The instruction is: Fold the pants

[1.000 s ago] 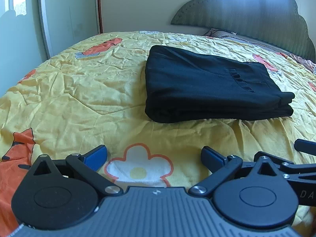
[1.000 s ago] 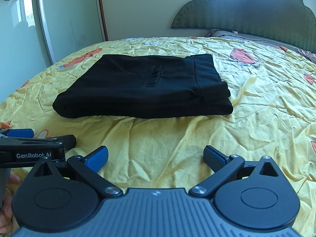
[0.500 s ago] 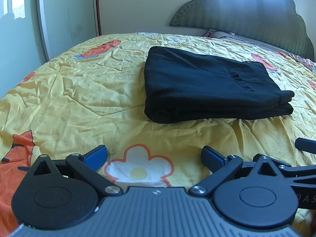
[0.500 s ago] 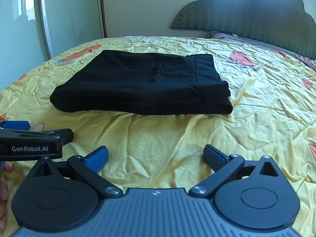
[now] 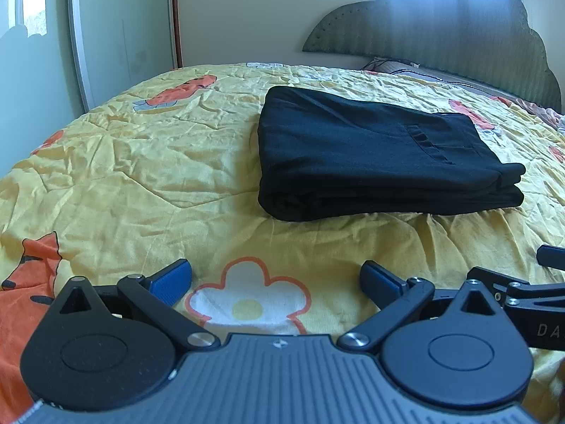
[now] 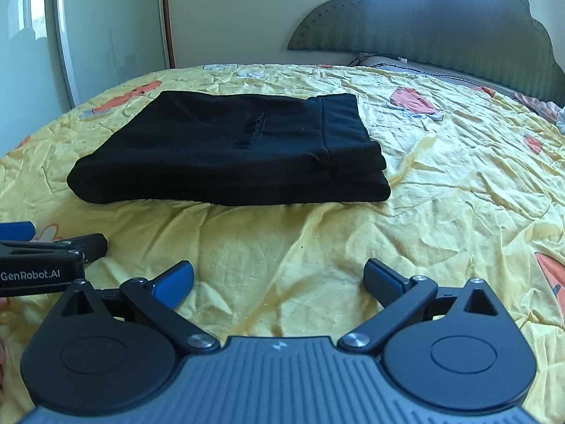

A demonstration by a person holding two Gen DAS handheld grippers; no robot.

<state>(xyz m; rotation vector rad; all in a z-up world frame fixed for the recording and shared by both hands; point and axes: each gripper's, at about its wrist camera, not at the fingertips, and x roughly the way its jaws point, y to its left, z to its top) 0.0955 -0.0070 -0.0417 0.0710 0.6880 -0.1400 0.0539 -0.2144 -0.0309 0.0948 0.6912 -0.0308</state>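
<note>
The black pants (image 5: 374, 152) lie folded into a flat rectangular stack on the yellow bedspread (image 5: 141, 176); they also show in the right wrist view (image 6: 229, 152). My left gripper (image 5: 277, 281) is open and empty, low over the bedspread, well short of the pants. My right gripper (image 6: 279, 281) is open and empty, also short of the pants. The right gripper shows at the right edge of the left wrist view (image 5: 529, 289). The left gripper shows at the left edge of the right wrist view (image 6: 46, 258).
The bedspread has orange cartoon prints and a white flower print (image 5: 247, 296). A dark green headboard (image 5: 441, 31) stands at the far end. A wardrobe with a mirrored door (image 5: 42, 53) is on the left. A pillow (image 6: 388, 62) lies by the headboard.
Both grippers have tilted slightly, so more wall and wardrobe shows at the top. The pants have not moved. Both grippers stay open.
</note>
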